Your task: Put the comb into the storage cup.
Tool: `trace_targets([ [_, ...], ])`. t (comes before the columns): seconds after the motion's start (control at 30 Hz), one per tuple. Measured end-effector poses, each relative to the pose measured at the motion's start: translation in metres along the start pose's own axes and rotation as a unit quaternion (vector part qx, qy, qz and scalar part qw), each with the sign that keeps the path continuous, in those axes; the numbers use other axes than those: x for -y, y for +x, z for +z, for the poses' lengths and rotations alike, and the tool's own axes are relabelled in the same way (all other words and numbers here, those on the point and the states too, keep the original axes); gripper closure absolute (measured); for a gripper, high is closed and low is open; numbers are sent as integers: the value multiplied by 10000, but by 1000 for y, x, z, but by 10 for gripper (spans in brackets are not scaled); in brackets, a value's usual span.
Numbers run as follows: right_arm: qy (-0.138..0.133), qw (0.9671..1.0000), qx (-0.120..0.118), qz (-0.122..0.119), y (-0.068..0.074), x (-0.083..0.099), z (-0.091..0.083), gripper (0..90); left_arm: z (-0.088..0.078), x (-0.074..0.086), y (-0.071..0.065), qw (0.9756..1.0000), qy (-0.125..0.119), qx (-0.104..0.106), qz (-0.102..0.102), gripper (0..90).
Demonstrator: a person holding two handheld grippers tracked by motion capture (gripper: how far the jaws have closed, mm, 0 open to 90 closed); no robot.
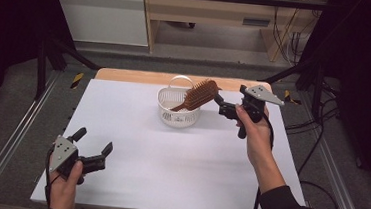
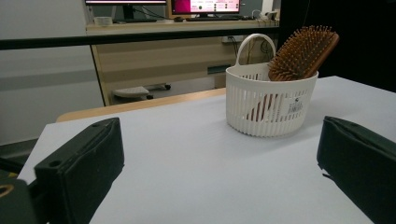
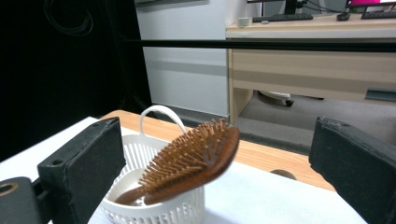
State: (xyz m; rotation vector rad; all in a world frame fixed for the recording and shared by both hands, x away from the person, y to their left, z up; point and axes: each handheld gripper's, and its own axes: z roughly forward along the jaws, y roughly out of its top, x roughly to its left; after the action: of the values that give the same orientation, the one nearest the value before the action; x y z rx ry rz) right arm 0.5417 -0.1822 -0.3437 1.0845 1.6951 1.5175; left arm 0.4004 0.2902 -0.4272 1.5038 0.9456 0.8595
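A white slatted basket (image 1: 177, 119) with a loop handle stands at the back middle of the white table top (image 1: 168, 173). A brown wooden hairbrush (image 1: 200, 94) leans in it, handle down, bristled head up and out over the right rim. My right gripper (image 1: 221, 105) hovers open just right of the brush head, and neither pad touches it. In the right gripper view the hairbrush (image 3: 196, 156) and basket (image 3: 159, 210) sit ahead of the wide jaws. My left gripper (image 1: 94, 141) rests open and holding nothing at the near left corner. From there the basket (image 2: 261, 112) and hairbrush (image 2: 303, 51) are farther off.
A strip of bare wood (image 1: 125, 75) runs along the table's far edge. Metal rails (image 1: 15, 136) flank both sides, and black frame struts (image 1: 296, 68) rise at the back corners. Cables (image 1: 315, 145) trail on the floor at the right. A wooden desk (image 1: 206, 11) stands behind.
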Motion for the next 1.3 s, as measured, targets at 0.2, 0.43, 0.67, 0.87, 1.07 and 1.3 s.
trace_targets([
  [0.2, -72, 10000, 41, -21, -7, 3, -17, 36, -10, 2, 11, 9999, -21, -72, -137, 6],
  [0.43, -154, 9997, 126, -162, -16, 6, -41, 36, -16, 7, 20, 9996, -7, -99, -253, 12],
  [0.67, -130, 9996, 164, -190, -22, 16, -58, 36, -16, 8, 19, 9997, -29, -69, -238, 11],
  [0.87, -184, 9993, 222, -225, -24, 22, -69, 35, -15, 9, 18, 9999, -18, -5, -150, 10],
  [1.07, -203, 9993, 238, -220, -22, 26, -74, 36, -15, 9, 18, 9999, -26, -4, -159, 10],
  [1.3, -170, 9993, 252, -218, -24, 32, -85, 35, -15, 9, 18, 9998, -50, 13, -175, 10],
])
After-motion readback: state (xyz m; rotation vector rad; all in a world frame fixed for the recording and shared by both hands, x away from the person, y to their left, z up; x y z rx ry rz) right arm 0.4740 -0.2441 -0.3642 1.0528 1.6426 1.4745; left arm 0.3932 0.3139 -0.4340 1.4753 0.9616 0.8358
